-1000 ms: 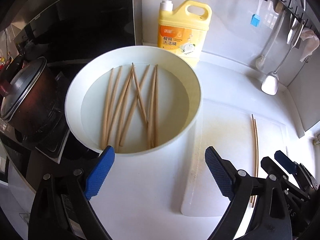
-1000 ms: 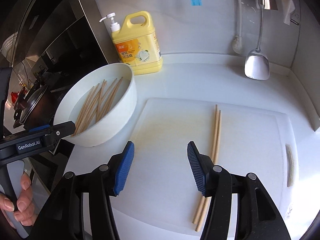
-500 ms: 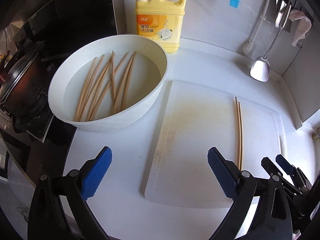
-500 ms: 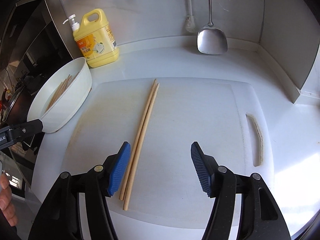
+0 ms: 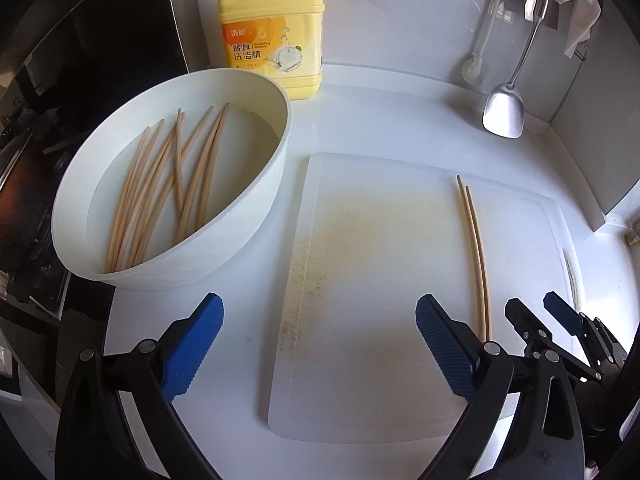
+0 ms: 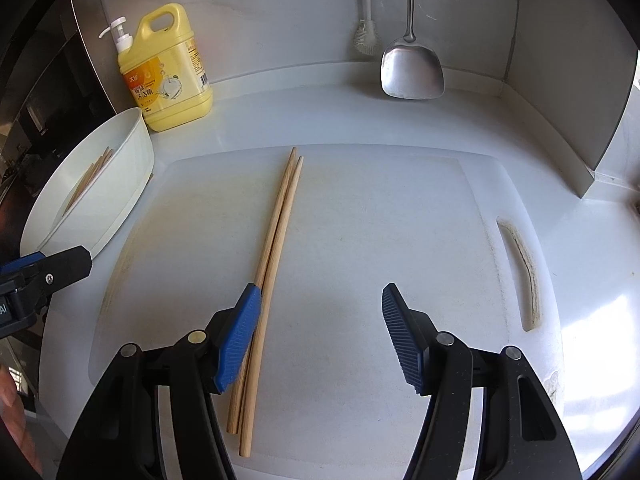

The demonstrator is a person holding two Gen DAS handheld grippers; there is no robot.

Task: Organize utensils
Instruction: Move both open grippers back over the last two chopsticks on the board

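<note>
Two wooden chopsticks (image 6: 276, 240) (image 5: 476, 248) lie side by side on the white cutting board (image 6: 360, 240) (image 5: 380, 280). My right gripper (image 6: 320, 336) hangs open over the board's near part; its left pad is right beside the pair and nothing is between the jaws. My left gripper (image 5: 320, 344) is open and empty above the board's left edge. The right gripper's fingers (image 5: 560, 320) show at the lower right of the left wrist view. A white bowl (image 5: 256, 184) (image 6: 120, 184) on the left holds several more chopsticks (image 5: 168, 184) in water.
A yellow dish soap bottle (image 5: 272, 36) (image 6: 168, 76) stands behind the bowl by the wall. A metal spatula (image 6: 412, 68) (image 5: 504, 108) and a white brush (image 6: 366, 36) hang at the back wall. Dark stove (image 5: 28, 160) lies left of the bowl. A raised ledge bounds the right side.
Both views shifted rightward from the bowl to the cutting board and came lower. The right gripper's jaws widened slightly and now stand just right of the chopstick pair. The left gripper left the bowl.
</note>
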